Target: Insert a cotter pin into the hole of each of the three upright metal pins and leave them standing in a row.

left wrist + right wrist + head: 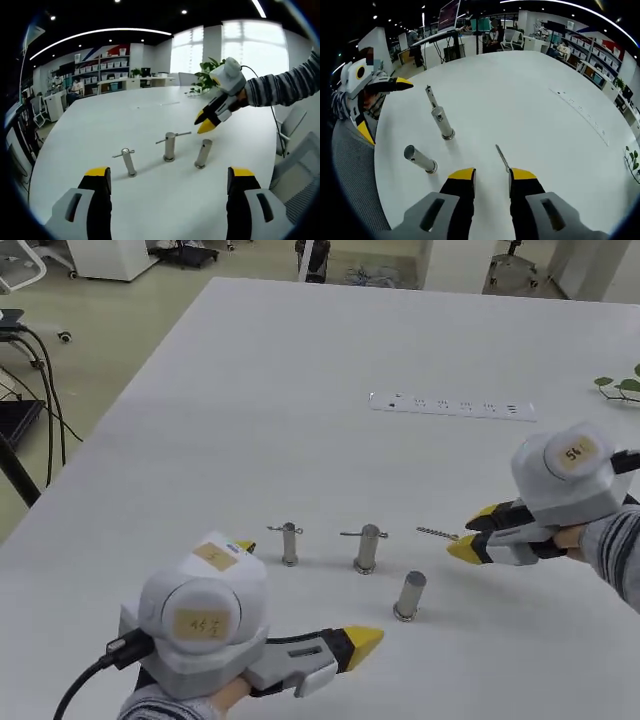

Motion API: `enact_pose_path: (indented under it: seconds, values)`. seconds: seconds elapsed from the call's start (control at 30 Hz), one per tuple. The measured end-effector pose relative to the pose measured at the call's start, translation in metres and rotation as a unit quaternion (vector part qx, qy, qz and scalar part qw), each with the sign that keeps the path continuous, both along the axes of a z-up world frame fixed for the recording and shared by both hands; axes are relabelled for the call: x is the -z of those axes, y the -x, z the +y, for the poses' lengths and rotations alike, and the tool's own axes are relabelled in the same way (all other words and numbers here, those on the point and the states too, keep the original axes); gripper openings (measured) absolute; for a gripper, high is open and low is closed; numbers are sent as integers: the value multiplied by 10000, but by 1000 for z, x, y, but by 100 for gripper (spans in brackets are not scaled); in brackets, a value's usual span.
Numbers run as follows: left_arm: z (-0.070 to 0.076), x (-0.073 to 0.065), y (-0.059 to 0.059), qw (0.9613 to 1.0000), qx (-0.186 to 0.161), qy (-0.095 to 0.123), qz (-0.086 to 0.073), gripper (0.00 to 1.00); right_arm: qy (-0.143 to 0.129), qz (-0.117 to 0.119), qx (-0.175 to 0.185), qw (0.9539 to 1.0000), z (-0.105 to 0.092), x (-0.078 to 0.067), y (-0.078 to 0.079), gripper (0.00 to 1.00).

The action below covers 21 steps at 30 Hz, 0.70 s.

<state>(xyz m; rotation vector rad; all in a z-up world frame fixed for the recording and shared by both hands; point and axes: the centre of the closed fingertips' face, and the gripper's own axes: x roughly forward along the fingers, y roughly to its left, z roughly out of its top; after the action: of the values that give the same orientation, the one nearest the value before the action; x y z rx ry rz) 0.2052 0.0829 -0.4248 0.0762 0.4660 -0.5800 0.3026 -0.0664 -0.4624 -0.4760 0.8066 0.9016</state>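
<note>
1. White surface (250, 390) in an open office. A power strip (450, 406) lies on it, well beyond the bare pin.
2. Bare pin (409, 595) stands upright with an empty top, nearest the person of the three.
3. Middle pin (367, 548) is just left of and behind the bare pin, and the end pin (290, 543) is further left. Both are upright, with fitted cotter pins (352, 534) through their tops.
4. Right claw (472, 532) is to the right of the bare pin and a little beyond it. Its jaws are pinched nearly together on a loose cotter pin (437, 533), which sticks out from the tips toward the middle pin.
5. Left claw (305, 592) is left of the bare pin, jaws spread wide — nothing in them.
</note>
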Motion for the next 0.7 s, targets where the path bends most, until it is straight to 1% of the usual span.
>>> enact_pose_path:
  seconds: [0.13, 0.27, 0.37, 0.47, 0.7]
  values:
    - [1, 1, 0, 10000, -16, 29, 36, 95, 175, 9, -147, 9997, 3, 7, -8, 20]
    - [0, 3, 1, 10000, -3, 35, 76, 95, 302, 115, -213, 9992, 3, 16, -15, 17]
    - [-1, 3, 2, 10000, 32, 11, 82, 95, 407, 326, -240, 9983, 2, 23, -14, 13]
    - [-1, 4, 2, 9999, 42, 6, 93, 95, 487, 292, -363, 9977, 2, 24, -16, 12]
    - [-2, 4, 2, 9999, 77, -2, 111, 94, 629, 324, -453, 9965, 0, 27, -22, 6]
